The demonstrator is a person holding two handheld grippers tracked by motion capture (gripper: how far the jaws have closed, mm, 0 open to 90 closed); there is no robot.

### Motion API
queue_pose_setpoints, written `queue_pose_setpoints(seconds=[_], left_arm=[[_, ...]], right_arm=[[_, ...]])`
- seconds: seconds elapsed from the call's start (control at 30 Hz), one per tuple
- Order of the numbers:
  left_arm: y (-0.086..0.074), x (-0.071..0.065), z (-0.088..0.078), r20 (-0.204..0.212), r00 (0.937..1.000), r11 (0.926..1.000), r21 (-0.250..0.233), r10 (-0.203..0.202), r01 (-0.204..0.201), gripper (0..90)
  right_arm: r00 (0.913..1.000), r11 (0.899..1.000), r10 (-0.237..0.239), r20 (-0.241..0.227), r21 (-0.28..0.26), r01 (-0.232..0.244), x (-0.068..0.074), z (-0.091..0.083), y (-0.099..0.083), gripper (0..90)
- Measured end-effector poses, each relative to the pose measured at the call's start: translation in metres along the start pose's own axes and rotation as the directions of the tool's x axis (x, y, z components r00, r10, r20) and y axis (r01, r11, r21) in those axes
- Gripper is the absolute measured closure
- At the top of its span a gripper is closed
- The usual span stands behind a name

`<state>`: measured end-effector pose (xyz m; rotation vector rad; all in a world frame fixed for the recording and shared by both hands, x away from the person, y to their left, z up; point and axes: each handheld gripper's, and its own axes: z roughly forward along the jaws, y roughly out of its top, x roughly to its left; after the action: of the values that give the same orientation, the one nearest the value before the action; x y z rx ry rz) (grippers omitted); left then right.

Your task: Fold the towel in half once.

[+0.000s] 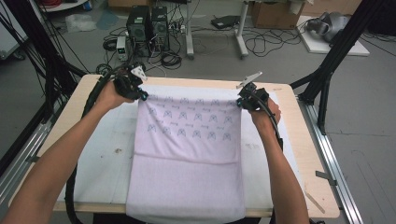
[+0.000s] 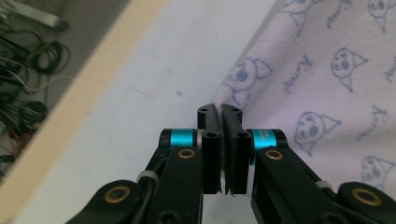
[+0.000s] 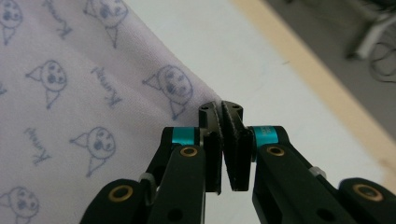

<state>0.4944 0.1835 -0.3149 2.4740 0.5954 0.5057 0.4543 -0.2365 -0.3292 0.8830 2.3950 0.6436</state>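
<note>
Gripping both far corners at once, the person has the pale printed towel (image 1: 187,140) stretched taut between the two tools. The left gripper (image 1: 143,96) has its jaws pinched tight on one corner; in the left gripper view (image 2: 223,116) the cloth edge is sandwiched right between the black pads, and the rest of the fabric falls away to the right of the jaws. Over on the other side, the right gripper (image 1: 241,103) is clamped just the same, and the right gripper view (image 3: 221,112) shows its corner nipped in the tips, with the printed cloth spreading to the left of them.

The towel runs from the grippers back toward the person, across the white mat (image 1: 100,154) on the table (image 1: 308,154), with its near end hanging over the table's near edge. This looks like the fold step: corners secured, top edge lifted a little.

Next move, most likely, calls for both hands to travel together toward the person, keeping the edge level and tensioned, so the far edge lands squarely on the near part.
</note>
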Motion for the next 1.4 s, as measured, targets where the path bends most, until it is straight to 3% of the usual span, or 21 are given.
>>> queue_pose_setpoints(seconds=[0.1, 0.17, 0.2, 0.3, 0.37, 0.5, 0.63, 0.73, 0.8, 0.87, 0.9, 0.97, 1.03, 1.1, 1.17, 1.2, 1.23, 1.27, 1.3, 1.33, 1.4], left_arm=[[0.008, 0.006, -0.001, -0.026, 0.9997, 0.9995, -0.031, 0.005, -0.006, 83.7], [0.007, 0.003, 0.004, -0.035, 0.9994, 0.9998, -0.022, 0.002, -0.003, 59.6], [0.005, 0.001, 0.005, -0.031, 0.9995, 0.9998, -0.018, 0.006, -0.006, 49.5], [-0.003, -0.006, 0.004, 0.001, 0.9998, 0.9994, -0.028, 0.019, -0.019, 40.8], [-0.009, -0.013, 0.001, 0.033, 0.9991, 0.9989, -0.039, 0.026, -0.024, 37.1], [-0.021, -0.031, -0.002, 0.111, 0.9920, 0.9973, -0.049, 0.059, -0.054, 33.3], [-0.033, -0.049, -0.003, 0.194, 0.9762, 0.9950, -0.045, 0.096, -0.089, 27.2], [-0.042, -0.063, -0.003, 0.230, 0.9638, 0.9909, -0.037, 0.134, -0.129, 21.9], [-0.047, -0.071, -0.003, 0.258, 0.9516, 0.9859, -0.035, 0.167, -0.164, 21.6], [-0.051, -0.078, -0.001, 0.285, 0.9403, 0.9819, -0.019, 0.186, -0.188, 22.5], [-0.053, -0.081, 0.000, 0.301, 0.9345, 0.9807, -0.014, 0.190, -0.195, 22.8], [-0.057, -0.088, 0.003, 0.318, 0.9259, 0.9764, 0.003, 0.204, -0.216, 23.9], [-0.062, -0.094, 0.006, 0.331, 0.9146, 0.9656, 0.034, 0.232, -0.258, 25.0], [-0.066, -0.098, 0.009, 0.341, 0.9113, 0.9633, 0.051, 0.231, -0.263, 26.0], [-0.069, -0.102, 0.011, 0.357, 0.9004, 0.9536, 0.073, 0.249, -0.292, 29.6], [-0.071, -0.105, 0.013, 0.365, 0.8986, 0.9537, 0.078, 0.244, -0.290, 30.2], [-0.071, -0.106, 0.014, 0.370, 0.8925, 0.9464, 0.090, 0.257, -0.310, 30.5], [-0.072, -0.108, 0.016, 0.370, 0.8929, 0.9450, 0.097, 0.257, -0.312, 31.0], [-0.073, -0.109, 0.017, 0.372, 0.8924, 0.9454, 0.098, 0.255, -0.311, 31.2], [-0.073, -0.110, 0.018, 0.372, 0.8913, 0.9428, 0.102, 0.259, -0.317, 31.6], [-0.073, -0.111, 0.021, 0.370, 0.8893, 0.9360, 0.118, 0.269, -0.332, 32.3]], right_arm=[[0.9992, 0.998, 0.040, 0.007, -0.054, -0.040, -0.010, -0.003, 0.005, 79.7], [0.9983, 0.997, 0.052, 0.026, -0.051, -0.050, -0.010, -0.003, 0.003, 53.9], [0.9982, 0.998, 0.057, 0.020, -0.042, -0.056, -0.010, -0.004, 0.001, 53.3], [0.9976, 0.997, 0.032, -0.061, -0.069, -0.037, -0.009, -0.011, -0.006, 45.5], [0.9896, 0.998, 0.022, -0.142, -0.063, -0.031, -0.007, -0.015, -0.009, 43.0], [0.9730, 0.998, -0.037, -0.228, -0.048, 0.027, 0.003, -0.020, -0.011, 35.5], [0.9413, 0.992, -0.123, -0.314, -0.026, 0.121, 0.019, -0.019, -0.014, 28.6], [0.9067, 0.977, -0.196, -0.373, 0.003, 0.213, 0.035, -0.016, -0.020, 23.9], [0.8791, 0.959, -0.246, -0.408, 0.030, 0.283, 0.045, -0.013, -0.024, 22.0], [0.8524, 0.929, -0.304, -0.426, 0.066, 0.364, 0.055, -0.010, -0.027, 20.9], [0.8351, 0.915, -0.333, -0.438, 0.066, 0.399, 0.060, -0.010, -0.028, 21.0], [0.8095, 0.901, -0.360, -0.464, 0.051, 0.430, 0.068, -0.009, -0.032, 21.5], [0.7832, 0.881, -0.401, -0.475, 0.036, 0.473, 0.077, -0.007, -0.037, 24.4], [0.7685, 0.867, -0.414, -0.488, 0.046, 0.497, 0.082, -0.005, -0.042, 28.2], [0.7519, 0.842, -0.439, -0.492, 0.067, 0.536, 0.089, -0.002, -0.048, 33.6], [0.7430, 0.835, -0.447, -0.498, 0.065, 0.546, 0.091, 0.000, -0.049, 36.0], [0.7342, 0.832, -0.453, -0.506, 0.057, 0.553, 0.093, 0.001, -0.051, 38.4], [0.7296, 0.832, -0.448, -0.516, 0.056, 0.551, 0.095, 0.002, -0.052, 41.4], [0.7138, 0.820, -0.462, -0.527, 0.054, 0.570, 0.097, 0.004, -0.053, 44.1], [0.7123, 0.814, -0.463, -0.527, 0.064, 0.577, 0.099, 0.004, -0.054, 46.5], [0.6972, 0.797, -0.479, -0.533, 0.068, 0.600, 0.102, 0.008, -0.054, 52.2]])
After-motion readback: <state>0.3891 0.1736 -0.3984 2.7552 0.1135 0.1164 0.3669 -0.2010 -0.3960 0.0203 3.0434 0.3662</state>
